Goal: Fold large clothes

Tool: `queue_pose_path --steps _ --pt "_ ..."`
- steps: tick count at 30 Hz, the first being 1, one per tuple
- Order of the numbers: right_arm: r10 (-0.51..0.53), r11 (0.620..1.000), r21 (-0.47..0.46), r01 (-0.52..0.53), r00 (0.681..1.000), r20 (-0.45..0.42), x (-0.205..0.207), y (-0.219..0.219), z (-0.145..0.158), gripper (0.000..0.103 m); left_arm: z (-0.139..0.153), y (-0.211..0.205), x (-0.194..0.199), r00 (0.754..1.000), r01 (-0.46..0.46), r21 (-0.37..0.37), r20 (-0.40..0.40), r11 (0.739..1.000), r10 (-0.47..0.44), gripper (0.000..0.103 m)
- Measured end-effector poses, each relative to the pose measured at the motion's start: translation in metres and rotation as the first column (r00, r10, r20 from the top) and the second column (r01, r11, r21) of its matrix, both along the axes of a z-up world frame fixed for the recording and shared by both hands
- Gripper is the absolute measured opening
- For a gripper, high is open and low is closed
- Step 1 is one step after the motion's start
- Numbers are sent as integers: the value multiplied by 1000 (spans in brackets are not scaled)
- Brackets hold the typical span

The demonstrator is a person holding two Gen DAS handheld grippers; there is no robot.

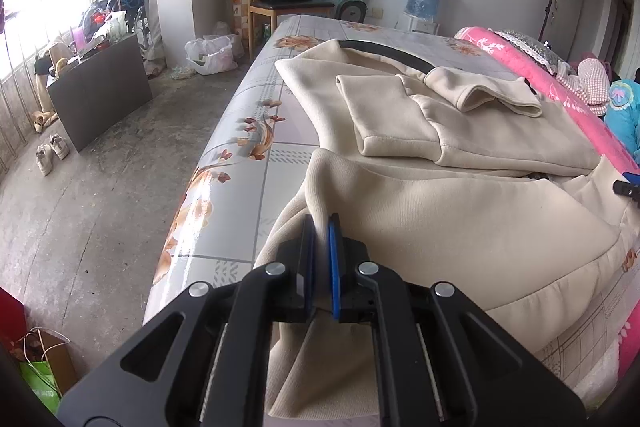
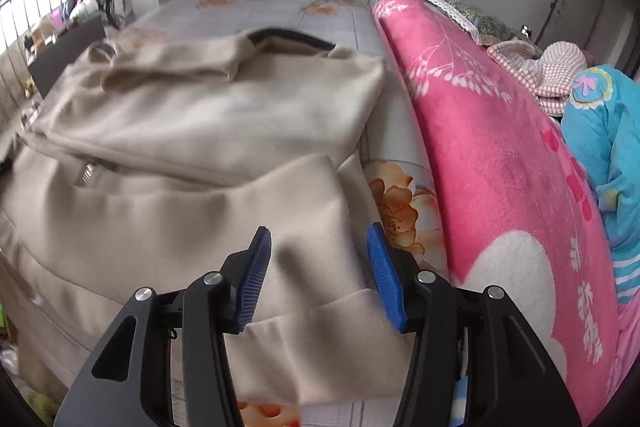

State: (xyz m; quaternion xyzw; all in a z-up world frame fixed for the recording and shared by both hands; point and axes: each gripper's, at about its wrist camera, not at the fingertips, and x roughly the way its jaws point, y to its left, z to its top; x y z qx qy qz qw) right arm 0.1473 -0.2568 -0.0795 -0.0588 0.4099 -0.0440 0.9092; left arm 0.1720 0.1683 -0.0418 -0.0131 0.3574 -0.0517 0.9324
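One beige garment (image 1: 460, 211), one pink blanket (image 2: 480, 131), two grippers, two shoes (image 1: 52, 151).

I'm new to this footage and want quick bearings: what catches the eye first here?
A big cream garment sprawls over the flowered bed, partly folded, one sleeve laid across it. The left gripper is pinched shut on a ridge of its cloth near the bed's edge, while the right gripper hangs open above the fabric. A bright pink blanket is heaped beside it.
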Motion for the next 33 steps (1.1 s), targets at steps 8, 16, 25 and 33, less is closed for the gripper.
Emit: queue_pose_path --steps 8,16,25,33 --pt "14 1000 10 -16 986 165 -23 -4 21 7 -1 -5 1 1000 -8 34 -9 999 8 7" --pt "-72 989 139 46 980 187 -19 -35 15 7 -1 -6 2 1000 -7 40 -12 999 7 7" --pt "-153 978 165 130 979 137 -12 -49 12 4 -1 -6 2 1000 -9 29 -11 1000 9 7" --pt "249 909 329 -255 967 62 -13 61 27 48 -2 -3 2 1000 -11 -9 -6 1000 11 7"
